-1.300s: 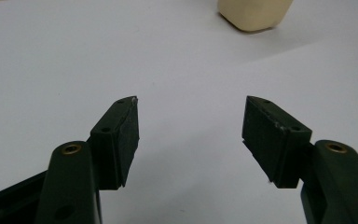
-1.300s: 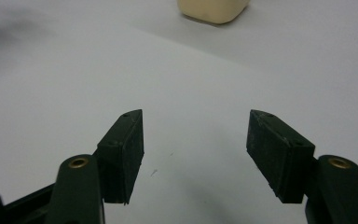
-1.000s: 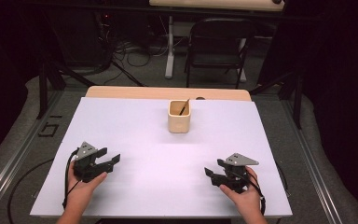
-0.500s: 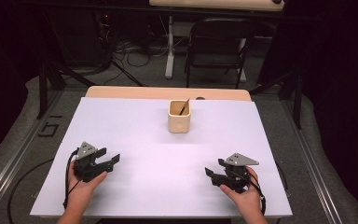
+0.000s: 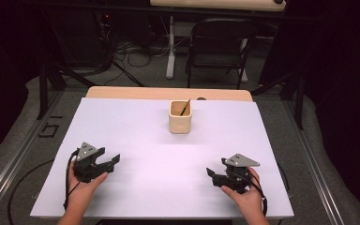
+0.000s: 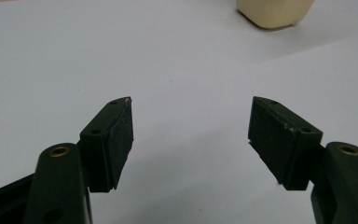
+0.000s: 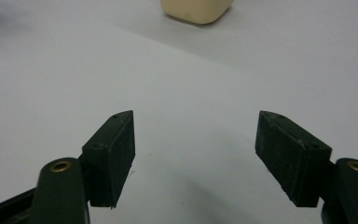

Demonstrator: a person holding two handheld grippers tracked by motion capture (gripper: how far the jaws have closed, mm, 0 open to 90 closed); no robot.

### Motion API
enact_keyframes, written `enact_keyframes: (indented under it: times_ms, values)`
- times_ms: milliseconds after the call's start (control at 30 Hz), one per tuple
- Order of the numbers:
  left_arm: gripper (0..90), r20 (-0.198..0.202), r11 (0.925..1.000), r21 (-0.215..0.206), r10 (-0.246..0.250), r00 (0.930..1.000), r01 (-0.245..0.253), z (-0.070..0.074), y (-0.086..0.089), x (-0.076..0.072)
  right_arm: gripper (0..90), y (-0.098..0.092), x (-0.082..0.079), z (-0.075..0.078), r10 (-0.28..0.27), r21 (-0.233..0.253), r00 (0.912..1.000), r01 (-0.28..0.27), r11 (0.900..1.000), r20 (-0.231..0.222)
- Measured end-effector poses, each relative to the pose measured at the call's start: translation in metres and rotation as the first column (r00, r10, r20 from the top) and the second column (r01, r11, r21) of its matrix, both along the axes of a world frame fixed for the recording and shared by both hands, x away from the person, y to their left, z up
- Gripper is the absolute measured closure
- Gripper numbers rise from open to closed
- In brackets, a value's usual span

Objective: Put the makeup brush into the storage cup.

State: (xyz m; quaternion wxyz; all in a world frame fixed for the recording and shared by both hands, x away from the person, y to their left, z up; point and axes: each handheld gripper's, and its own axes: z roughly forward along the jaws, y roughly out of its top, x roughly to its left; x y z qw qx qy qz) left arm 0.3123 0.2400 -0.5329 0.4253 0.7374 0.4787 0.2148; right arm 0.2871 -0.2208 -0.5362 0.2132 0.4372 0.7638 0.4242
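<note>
At the near left of the white bench [image 5: 136, 140] the left gripper [image 5: 113, 161] is held with its fingers [image 6: 114, 135] apart and empty. The cream cup [image 5: 180, 117] is seen mid-bench, well apart from both grippers; a thin brown stick [image 5: 185, 108] inside it is revealed from the high view, whereas the cup's base alone is caught by the gripper views. At the near right, the right gripper [image 5: 211, 173] is likewise spread wide, nothing between its fingers [image 7: 289, 149].

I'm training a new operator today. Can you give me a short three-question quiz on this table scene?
1. True or false: the left tool holds the cup.
2. What stands in the cup: A) a stick, B) a spoon, C) nothing?
3. How do the right tool's jaws stand?

Key: 1. False; it is open, apart from the cup. 2. A. 3. Open, with bare table between them.
</note>
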Motion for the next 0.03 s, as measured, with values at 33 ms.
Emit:
enact_keyframes:
  times_ms: [33]
  values:
    - [31.2, -0.001, 1.0000, -0.001, 0.001, 1.0000, -0.001, 0.0000, 0.0005, 0.0001, 28.4, -0.0003, 0.0001, -0.0001, -0.001, 0.001, 1.0000, 0.001, 1.000, 0.001]
